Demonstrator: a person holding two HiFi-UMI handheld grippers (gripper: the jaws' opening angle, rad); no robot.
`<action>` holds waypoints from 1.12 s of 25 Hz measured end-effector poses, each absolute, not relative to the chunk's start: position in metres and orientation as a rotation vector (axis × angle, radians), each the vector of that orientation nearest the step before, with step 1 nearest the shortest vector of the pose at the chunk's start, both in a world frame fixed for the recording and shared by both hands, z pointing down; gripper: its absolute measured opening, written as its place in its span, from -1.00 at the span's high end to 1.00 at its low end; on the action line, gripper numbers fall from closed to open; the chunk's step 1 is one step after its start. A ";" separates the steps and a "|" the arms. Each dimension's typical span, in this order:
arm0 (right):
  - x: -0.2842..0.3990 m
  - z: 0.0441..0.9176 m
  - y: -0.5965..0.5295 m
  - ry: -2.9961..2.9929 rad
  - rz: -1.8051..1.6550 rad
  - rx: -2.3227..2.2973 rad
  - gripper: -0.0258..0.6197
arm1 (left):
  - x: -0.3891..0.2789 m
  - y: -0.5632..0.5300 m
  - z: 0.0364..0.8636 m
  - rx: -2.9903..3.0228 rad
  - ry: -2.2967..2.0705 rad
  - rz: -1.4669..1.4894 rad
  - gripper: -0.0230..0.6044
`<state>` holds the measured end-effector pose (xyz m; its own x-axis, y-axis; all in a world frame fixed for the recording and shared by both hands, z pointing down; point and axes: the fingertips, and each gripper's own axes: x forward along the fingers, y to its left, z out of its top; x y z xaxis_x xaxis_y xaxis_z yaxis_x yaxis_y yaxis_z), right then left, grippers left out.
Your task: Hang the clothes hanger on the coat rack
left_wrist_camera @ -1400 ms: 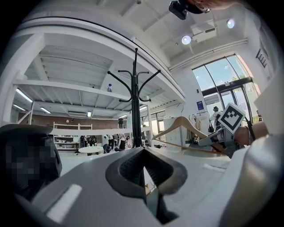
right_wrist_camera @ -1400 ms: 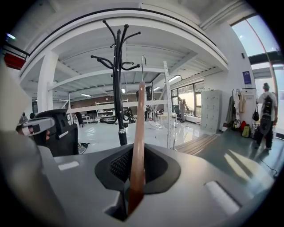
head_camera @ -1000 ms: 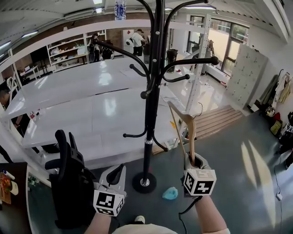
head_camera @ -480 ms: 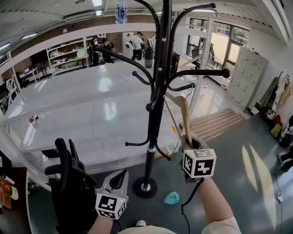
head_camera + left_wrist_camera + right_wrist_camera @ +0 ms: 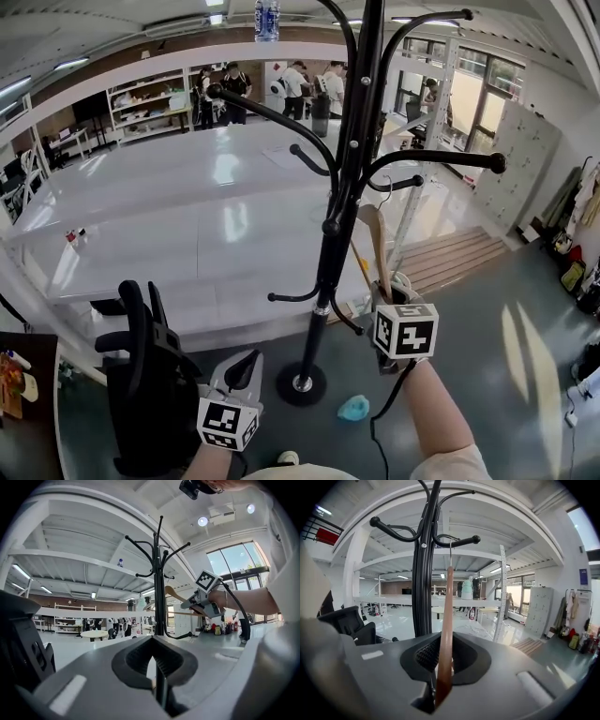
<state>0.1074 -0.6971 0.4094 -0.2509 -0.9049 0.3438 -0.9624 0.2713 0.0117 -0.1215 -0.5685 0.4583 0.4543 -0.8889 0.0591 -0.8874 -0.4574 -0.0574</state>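
While my right forearm reaches forward at the centre right of the head view, the right gripper [image 5: 387, 292] points upward, with its jaws clamped on the lower end of the wooden clothes hanger [image 5: 375, 239]. The hanger stands almost upright just beside the pole of the black coat rack [image 5: 339, 202]. In the right gripper view its thin hook comes close under one knobbed arm; I cannot tell if they touch. The left gripper [image 5: 242, 367] is low at the bottom centre, jaws drawn together with nothing between them. Both marker cubes [image 5: 405, 330] carry black-and-white square patterns. The water bottle [image 5: 267, 19] at the top has a label too small to read. I see a grey floor [image 5: 497, 375], glossy white tables [image 5: 187, 216] and a black office chair [image 5: 141, 375] at lower left.
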 end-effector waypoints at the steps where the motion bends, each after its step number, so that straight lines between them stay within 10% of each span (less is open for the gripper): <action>1: 0.106 0.412 -0.697 -2.263 0.298 1.712 0.73 | -0.122 -0.568 0.460 -2.665 1.630 -0.127 0.93; 28: 0.118 0.373 -0.610 -2.438 -0.002 1.864 0.38 | -0.104 -0.532 0.453 -2.666 1.613 -0.098 0.93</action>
<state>0.1185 -0.6102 0.3731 -0.2604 -0.9638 0.0566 -0.9637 0.2630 0.0451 -0.1037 -0.5323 0.4535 0.4630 -0.8854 0.0414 -0.8839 -0.4647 -0.0529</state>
